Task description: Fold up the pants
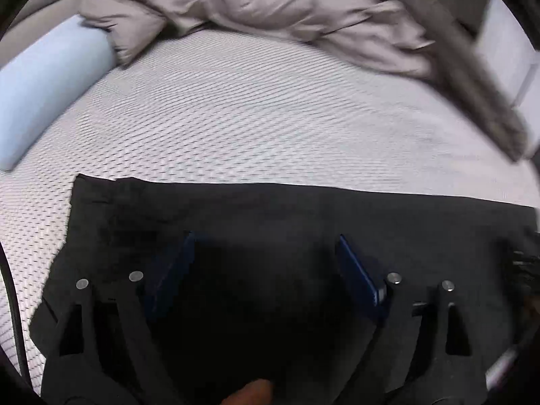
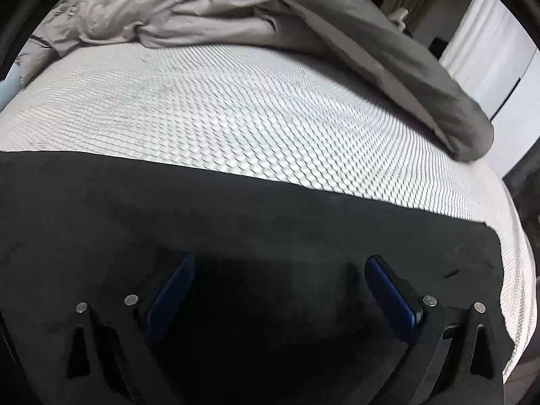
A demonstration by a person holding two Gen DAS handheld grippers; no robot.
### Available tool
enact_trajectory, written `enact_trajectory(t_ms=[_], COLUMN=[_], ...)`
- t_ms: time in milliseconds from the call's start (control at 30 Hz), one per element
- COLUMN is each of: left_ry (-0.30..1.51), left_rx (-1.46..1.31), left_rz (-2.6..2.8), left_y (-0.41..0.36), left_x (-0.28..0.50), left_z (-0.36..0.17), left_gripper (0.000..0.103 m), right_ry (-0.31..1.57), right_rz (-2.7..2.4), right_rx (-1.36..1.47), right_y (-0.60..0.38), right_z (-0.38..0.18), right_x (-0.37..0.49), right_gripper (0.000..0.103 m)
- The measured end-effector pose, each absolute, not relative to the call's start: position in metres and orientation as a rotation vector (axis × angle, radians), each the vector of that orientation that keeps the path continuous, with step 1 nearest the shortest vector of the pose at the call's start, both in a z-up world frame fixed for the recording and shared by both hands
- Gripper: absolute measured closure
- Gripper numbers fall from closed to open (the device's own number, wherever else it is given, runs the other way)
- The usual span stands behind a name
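Observation:
Black pants (image 1: 270,216) lie flat across the near part of a white textured mattress (image 1: 236,118). In the left wrist view their left end shows, with a straight far edge. My left gripper (image 1: 265,239) is open, its blue-padded fingers (image 1: 354,270) spread wide just above the dark cloth, holding nothing. In the right wrist view the pants (image 2: 202,209) fill the lower frame and end near the mattress's right edge (image 2: 506,236). My right gripper (image 2: 280,260) is also open above the cloth, empty.
A crumpled taupe duvet (image 1: 253,6) is heaped at the far side of the bed and hangs down the right (image 2: 388,67). A pale blue bolster pillow (image 1: 40,94) lies at the left. White wardrobe doors (image 2: 489,50) stand beyond the bed's right edge.

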State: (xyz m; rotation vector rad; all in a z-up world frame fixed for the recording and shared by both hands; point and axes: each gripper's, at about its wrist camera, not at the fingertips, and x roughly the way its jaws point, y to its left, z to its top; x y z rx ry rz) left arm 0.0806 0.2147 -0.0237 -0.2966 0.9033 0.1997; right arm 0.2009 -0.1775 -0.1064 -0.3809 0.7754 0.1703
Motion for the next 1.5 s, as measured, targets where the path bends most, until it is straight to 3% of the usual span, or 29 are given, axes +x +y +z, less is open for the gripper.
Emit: enact_trajectory(t_ms=[133,200,233,300,433,633,767,1100,1233,1367,1500], left_ry=[0.886,0.930,0.953,0.942,0.937,0.897,0.969,0.933,0.863,0.918,0.941], left_rx=[-0.190,-0.164,-0.183,-0.223,-0.221,-0.239,-0.122,-0.235,-0.224,-0.184,-0.097], left_rz=[0.188,0.233,0.250,0.246,0.333,0.230,0.142,0.372,0.205,-0.042,-0.047], left_y=[0.208,0.218,0.230,0.248,0.274,0.245,0.201,0.243,0.184,0.101,0.055], left_x=[0.055,0.044,0.041,0.031,0.006,-0.020,-0.021,-0.058,-0.059,-0.033,-0.027], left_z=[-0.014,-0.026,-0.034,-0.041,-0.034,-0.017,-0.029,-0.019,0.005,-0.001,-0.020], left_gripper=[0.029,0.050,0.054,0.079,0.099,0.099,0.097,0.097,0.097,0.084,0.079], right_ry=[0.773,0.795,0.800,0.811,0.823,0.809,0.794,0.811,0.797,0.771,0.792], right_rz=[0.396,0.472,0.475,0.460,0.409,0.419,0.551,0.352,0.461,0.528,0.477], right_rx=[-0.386,-0.442,-0.473,-0.508,-0.482,-0.429,-0.392,-0.469,-0.412,-0.549,-0.511], right_y=[-0.144,-0.130,-0.125,-0.122,-0.135,-0.159,-0.145,-0.180,-0.175,-0.146,-0.178], right_z=[-0.099,-0.109,-0.115,-0.124,-0.124,-0.112,-0.107,-0.126,-0.117,-0.124,-0.124], right_x=[0.162,0.152,0.149,0.144,0.138,0.130,0.105,0.096,0.069,0.044,0.054], right_gripper=[0.001,0.001,0.001,0.001,0.001,0.001,0.001,0.001,0.001,0.001,0.001])
